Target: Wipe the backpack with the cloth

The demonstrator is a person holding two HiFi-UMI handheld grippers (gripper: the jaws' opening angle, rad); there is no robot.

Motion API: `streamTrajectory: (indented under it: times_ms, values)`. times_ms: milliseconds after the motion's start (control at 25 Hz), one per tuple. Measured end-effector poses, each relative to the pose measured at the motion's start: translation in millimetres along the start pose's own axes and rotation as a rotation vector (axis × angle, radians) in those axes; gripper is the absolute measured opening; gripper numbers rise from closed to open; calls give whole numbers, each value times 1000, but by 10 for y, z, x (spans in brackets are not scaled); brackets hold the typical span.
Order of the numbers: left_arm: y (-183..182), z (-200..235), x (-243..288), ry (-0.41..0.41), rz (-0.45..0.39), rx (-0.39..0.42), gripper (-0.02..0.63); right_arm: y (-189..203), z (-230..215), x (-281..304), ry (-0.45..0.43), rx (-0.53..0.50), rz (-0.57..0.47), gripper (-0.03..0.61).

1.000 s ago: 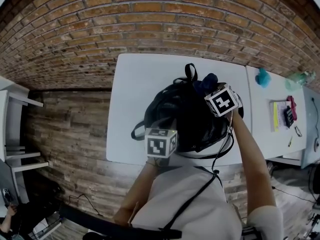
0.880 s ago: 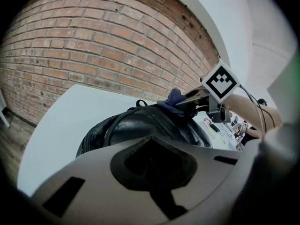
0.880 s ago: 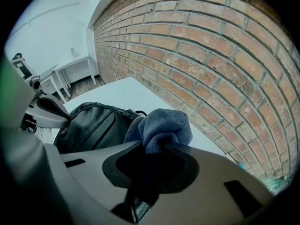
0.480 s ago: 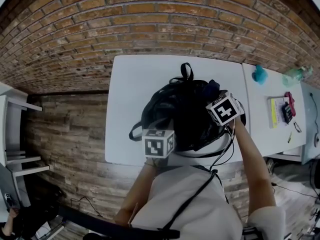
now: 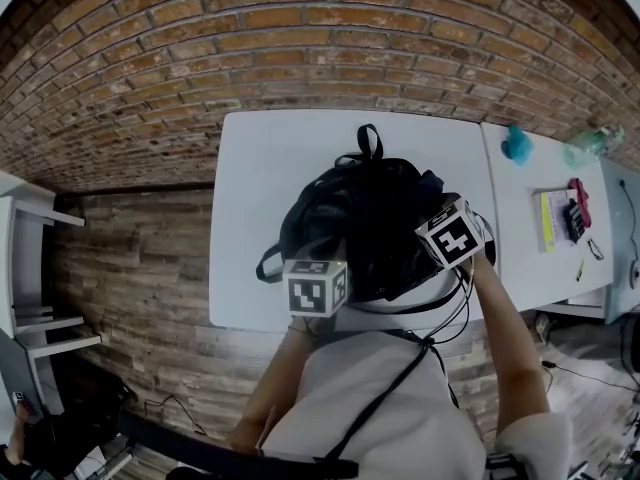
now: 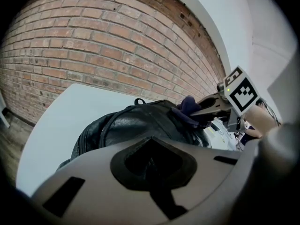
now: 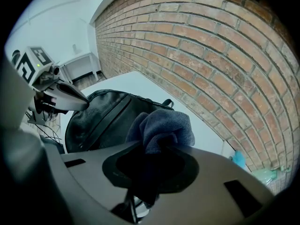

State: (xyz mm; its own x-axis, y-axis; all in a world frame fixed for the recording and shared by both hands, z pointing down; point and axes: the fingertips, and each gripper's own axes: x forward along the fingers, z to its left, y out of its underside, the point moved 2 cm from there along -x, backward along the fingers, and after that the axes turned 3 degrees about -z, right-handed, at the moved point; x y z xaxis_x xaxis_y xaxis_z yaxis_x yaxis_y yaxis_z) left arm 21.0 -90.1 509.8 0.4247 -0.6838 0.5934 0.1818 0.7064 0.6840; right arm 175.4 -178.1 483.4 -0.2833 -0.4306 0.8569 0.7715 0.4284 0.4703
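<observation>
A black backpack lies on a white desk. Its long axis runs from the person toward the brick wall, with the carry loop at the wall end. The right gripper is at the backpack's right flank, clamped on a bunched dark blue cloth that appears to rest against the bag there. The unwiped surface therefore lies to the cloth's left. The left gripper, jaws closed with nothing seen in them, hovers at the backpack's near-left edge.
</observation>
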Motion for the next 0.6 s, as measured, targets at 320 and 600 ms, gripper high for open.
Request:
streamTrajectory:
  times_ms: [320, 600]
  values:
    - [21, -2, 12, -2, 6, 1, 3, 157, 108, -138, -6, 19, -2, 75]
    - [30, -21, 22, -1, 10, 2, 4, 321, 241, -262, -12, -9, 19, 75]
